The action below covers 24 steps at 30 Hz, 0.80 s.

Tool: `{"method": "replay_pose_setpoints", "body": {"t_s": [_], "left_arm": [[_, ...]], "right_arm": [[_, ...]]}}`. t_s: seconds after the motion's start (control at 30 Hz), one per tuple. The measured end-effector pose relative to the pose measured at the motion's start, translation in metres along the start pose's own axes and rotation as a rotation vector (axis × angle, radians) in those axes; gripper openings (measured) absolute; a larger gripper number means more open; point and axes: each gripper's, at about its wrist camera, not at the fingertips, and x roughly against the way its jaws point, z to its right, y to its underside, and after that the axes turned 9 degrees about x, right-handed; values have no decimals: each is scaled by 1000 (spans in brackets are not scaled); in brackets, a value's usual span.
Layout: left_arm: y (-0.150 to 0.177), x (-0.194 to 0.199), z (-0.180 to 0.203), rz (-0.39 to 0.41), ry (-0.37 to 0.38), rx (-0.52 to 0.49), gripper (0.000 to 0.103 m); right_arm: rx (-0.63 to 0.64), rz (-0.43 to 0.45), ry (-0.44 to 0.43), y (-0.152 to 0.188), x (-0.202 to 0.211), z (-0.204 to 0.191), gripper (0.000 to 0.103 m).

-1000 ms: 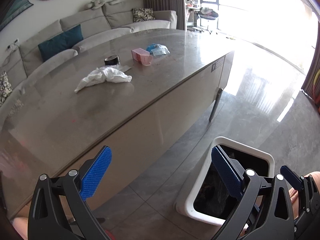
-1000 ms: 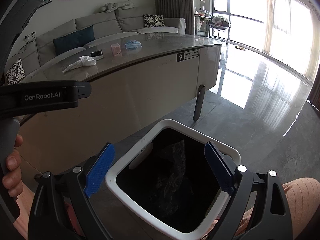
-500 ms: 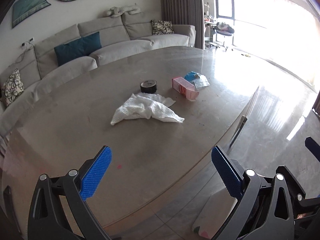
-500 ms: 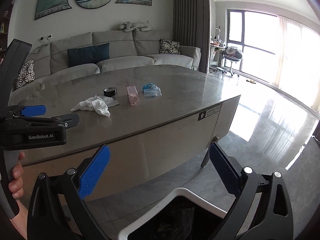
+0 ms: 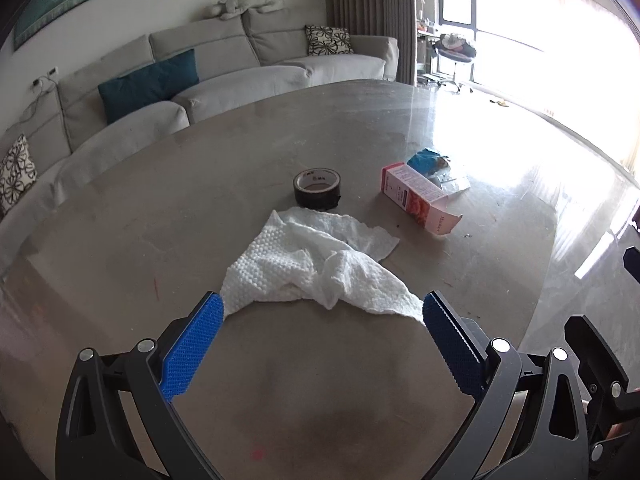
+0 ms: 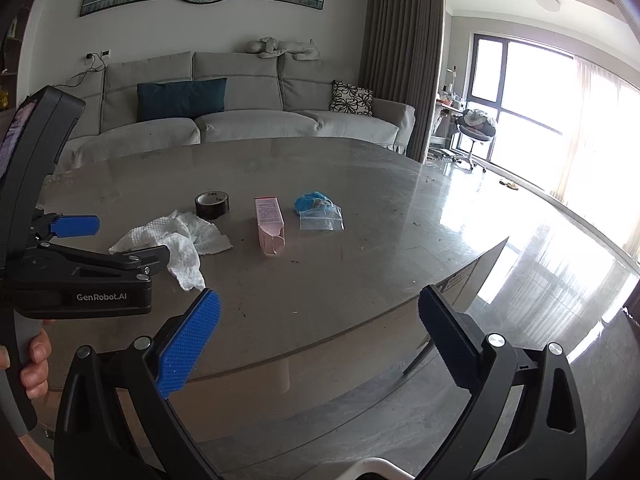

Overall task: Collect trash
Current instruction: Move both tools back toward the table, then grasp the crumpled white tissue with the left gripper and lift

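Just ahead of the left tongs (image 5: 320,312), spread wide and empty, a crumpled paper towel (image 5: 316,264) lies on the bench (image 5: 120,240), long side across the gap. Right tongs (image 6: 320,312) hang farther back, likewise wide and empty. Tape roll (image 5: 317,187), pink carton (image 5: 420,198) and plastic bag (image 6: 321,218) lie beyond, nothing blocking
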Motion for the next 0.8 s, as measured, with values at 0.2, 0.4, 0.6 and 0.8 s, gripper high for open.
{"method": "replay_pose_setpoints", "body": {"t_s": [0.2, 0.4, 0.6, 0.8], "left_arm": [[-9, -42, -5, -84, 7, 31, 98], [-9, -58, -17, -163, 52, 91, 98], [-8, -59, -20, -164, 47, 86, 98], [-14, -59, -18, -124, 11, 91, 61]], "right_arm": [[15, -20, -13, -1, -19, -10, 98], [53, -25, -26, 0, -26, -22, 98], [60, -15, -45, -6, -28, -24, 98], [56, -9, -35, -10, -25, -23, 98]]}}
